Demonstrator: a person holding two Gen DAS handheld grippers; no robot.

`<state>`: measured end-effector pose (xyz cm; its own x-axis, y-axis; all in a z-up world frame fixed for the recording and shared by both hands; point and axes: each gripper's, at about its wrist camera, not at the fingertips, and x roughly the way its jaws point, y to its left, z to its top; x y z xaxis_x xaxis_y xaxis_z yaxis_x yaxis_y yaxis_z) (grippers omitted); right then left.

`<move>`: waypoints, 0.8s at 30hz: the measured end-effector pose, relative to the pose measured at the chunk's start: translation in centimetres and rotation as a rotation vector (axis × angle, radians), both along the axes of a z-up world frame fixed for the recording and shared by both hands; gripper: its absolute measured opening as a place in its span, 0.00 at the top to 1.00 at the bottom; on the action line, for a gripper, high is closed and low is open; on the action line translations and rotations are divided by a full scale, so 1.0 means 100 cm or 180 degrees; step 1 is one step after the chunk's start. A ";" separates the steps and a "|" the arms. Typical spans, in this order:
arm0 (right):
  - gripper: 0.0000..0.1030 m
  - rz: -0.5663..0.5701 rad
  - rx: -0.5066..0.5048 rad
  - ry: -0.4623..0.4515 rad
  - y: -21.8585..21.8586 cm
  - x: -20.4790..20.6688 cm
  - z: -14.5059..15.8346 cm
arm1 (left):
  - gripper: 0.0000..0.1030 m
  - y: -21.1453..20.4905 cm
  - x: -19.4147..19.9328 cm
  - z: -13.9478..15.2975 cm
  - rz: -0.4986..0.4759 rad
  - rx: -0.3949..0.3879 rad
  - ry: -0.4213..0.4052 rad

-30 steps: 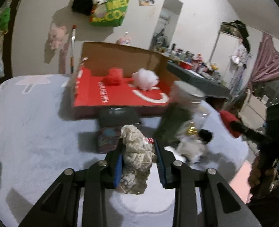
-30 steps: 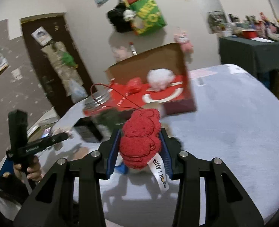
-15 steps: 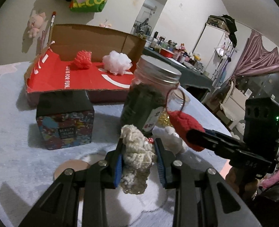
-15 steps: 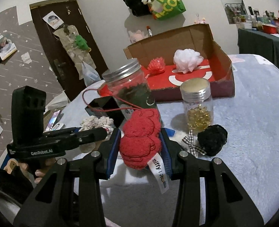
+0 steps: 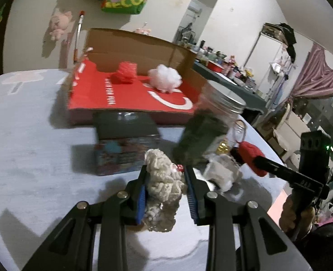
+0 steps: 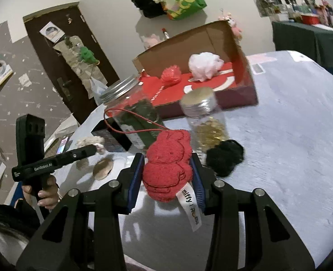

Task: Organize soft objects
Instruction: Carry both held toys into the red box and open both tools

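The left gripper [image 5: 166, 180] pinches a beige plush [image 5: 164, 183] above the counter [image 5: 31, 146]; only its view shows the white toy [image 5: 220, 174] below the jar [image 5: 207, 133]. The right gripper [image 6: 167, 172], level and forward-pointing, clamps a red plush [image 6: 168, 164]; only its view shows the black pompom [image 6: 225, 158].
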<state>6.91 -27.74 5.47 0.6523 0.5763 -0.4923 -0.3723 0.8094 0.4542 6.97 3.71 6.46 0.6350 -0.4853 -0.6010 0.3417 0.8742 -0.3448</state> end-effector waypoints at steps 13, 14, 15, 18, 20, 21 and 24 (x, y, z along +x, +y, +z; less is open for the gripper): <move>0.62 -0.0194 -0.0063 0.0163 -0.049 0.011 0.010 | 0.69 0.055 0.023 -0.008 0.0224 0.0182 0.0248; 0.62 -0.0186 -0.0074 0.0172 -0.053 0.013 0.011 | 0.69 0.056 0.025 -0.009 0.0214 0.0226 0.0249; 0.62 -0.0169 -0.0087 0.0190 -0.057 0.017 0.011 | 0.69 0.058 0.028 -0.011 0.0201 0.0270 0.0243; 0.62 -0.0161 -0.0267 0.0200 -0.065 0.027 0.012 | 0.69 0.065 0.034 -0.014 0.0137 0.0316 0.0192; 0.62 -0.0125 -0.0397 0.0228 -0.067 0.036 0.011 | 0.69 0.069 0.040 -0.015 0.0091 0.0328 0.0158; 0.62 -0.0081 -0.0459 0.0239 -0.068 0.041 0.010 | 0.69 0.071 0.044 -0.015 0.0058 0.0342 0.0140; 0.62 0.0044 -0.0671 0.0176 -0.063 0.051 0.012 | 0.69 0.074 0.055 -0.014 -0.0051 0.0413 0.0054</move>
